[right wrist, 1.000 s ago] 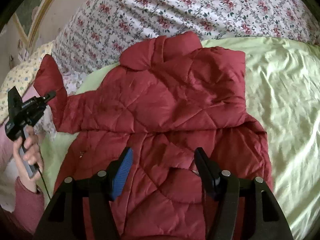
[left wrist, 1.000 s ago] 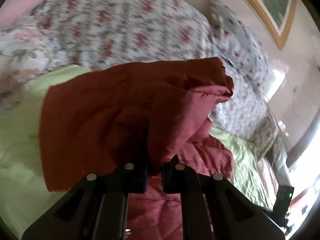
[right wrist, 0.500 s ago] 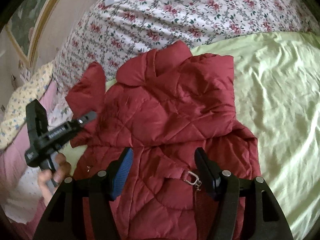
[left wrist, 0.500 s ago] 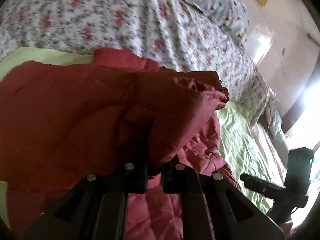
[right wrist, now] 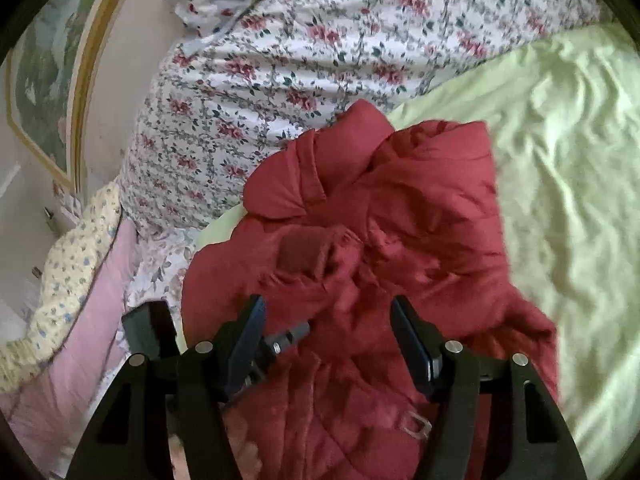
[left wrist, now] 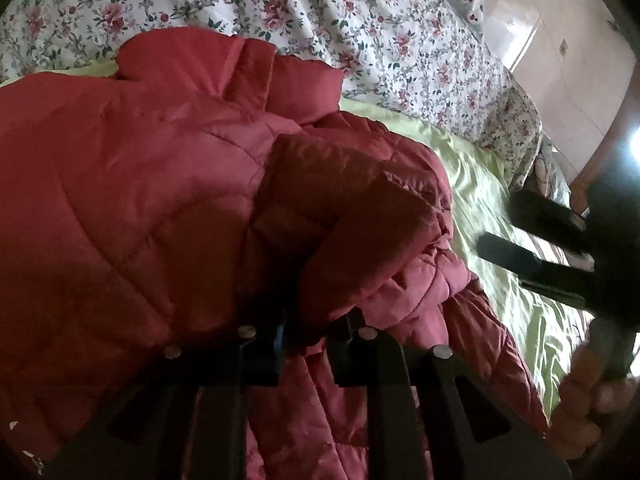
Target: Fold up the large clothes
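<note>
Pale green satin bedsheet [right wrist: 568, 184]: bears the red quilted puffer jacket [right wrist: 420, 220].
Left gripper [left wrist: 304, 336]: clamped on the jacket's sleeve; lay it flat across the body before releasing.
Right gripper [right wrist: 328, 320]: jaws apart, empty, above the jacket.

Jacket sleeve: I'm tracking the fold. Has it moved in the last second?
Yes. In the right wrist view the sleeve has swung from out over the floral quilt inward onto the red jacket, held by the left gripper.
</note>
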Tool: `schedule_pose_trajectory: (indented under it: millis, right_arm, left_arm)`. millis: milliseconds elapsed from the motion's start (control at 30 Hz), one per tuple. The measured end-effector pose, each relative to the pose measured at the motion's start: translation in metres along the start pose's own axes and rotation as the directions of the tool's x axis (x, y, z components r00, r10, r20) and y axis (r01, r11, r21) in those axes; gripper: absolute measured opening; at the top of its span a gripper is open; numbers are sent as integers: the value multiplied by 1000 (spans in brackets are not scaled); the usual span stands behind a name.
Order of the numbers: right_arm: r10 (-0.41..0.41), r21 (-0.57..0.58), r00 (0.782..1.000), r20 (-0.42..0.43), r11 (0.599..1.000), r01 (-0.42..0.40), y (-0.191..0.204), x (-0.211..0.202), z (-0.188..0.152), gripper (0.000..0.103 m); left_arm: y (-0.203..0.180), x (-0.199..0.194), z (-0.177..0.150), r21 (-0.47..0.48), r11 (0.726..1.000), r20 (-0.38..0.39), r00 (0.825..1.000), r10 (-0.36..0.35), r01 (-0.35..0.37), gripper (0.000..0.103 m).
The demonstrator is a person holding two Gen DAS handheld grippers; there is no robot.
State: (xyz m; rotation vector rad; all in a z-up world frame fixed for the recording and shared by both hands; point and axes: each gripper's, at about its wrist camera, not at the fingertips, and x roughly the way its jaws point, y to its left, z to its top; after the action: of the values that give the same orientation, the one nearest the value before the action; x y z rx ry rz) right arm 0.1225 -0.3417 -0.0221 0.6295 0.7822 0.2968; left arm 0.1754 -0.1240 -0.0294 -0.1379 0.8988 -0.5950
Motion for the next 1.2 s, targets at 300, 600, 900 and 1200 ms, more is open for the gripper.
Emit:
schedule_pose_trajectory:
  millis: [300, 600, 900, 1200]
  right_arm:
    - [16, 83, 998, -54, 996, -12, -19, 57, 9, 11]
    - [-85, 26, 995, 49, 996, 84, -33, 16, 20, 7]
    - [-151, -75, 986, 66, 985, 156, -35, 26, 19, 7]
    - [-160, -210, 962, 221, 956, 207, 4, -12, 10, 23]
  left_arm:
    - [2, -10, -6, -13, 999, -41, 998, -54, 53, 51]
    - [40, -72, 8, -14, 999, 62, 997, 52, -52, 55]
    - [115, -50, 41, -132, 976, 28, 984, 176, -171, 48]
    - [99, -21, 28, -106, 946, -9, 951, 308, -307, 48]
